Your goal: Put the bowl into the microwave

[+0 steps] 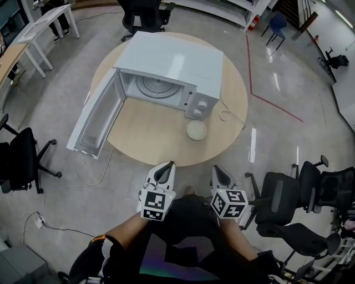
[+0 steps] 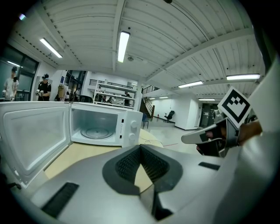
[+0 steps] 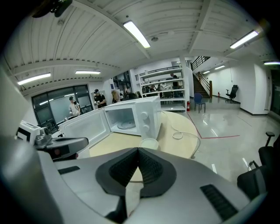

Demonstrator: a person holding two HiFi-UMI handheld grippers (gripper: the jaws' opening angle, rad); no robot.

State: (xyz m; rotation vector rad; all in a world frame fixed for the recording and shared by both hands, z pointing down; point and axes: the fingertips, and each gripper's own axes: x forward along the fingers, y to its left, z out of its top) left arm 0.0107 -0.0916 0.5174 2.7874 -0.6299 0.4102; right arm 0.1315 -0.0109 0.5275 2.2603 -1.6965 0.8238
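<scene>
A white microwave (image 1: 173,65) stands on the round wooden table (image 1: 150,138), its door (image 1: 97,117) swung wide open to the left and the glass turntable (image 1: 156,87) bare. A pale bowl (image 1: 196,130) sits on the table just in front of the microwave's control panel, also seen low in the right gripper view as the bowl (image 3: 149,143). My left gripper (image 1: 165,168) and right gripper (image 1: 220,172) are held side by side off the table's near edge, short of the bowl. Both are shut with nothing between their jaws. The left gripper (image 2: 140,148) faces the open microwave (image 2: 105,127); the right gripper (image 3: 138,149) points at the bowl.
The microwave's power cable (image 1: 227,115) loops on the table's right side. Black office chairs stand at the right (image 1: 294,205), at the left (image 1: 22,161) and behind the table (image 1: 143,16). White desks (image 1: 47,25) are far left. People stand in the background (image 3: 73,106).
</scene>
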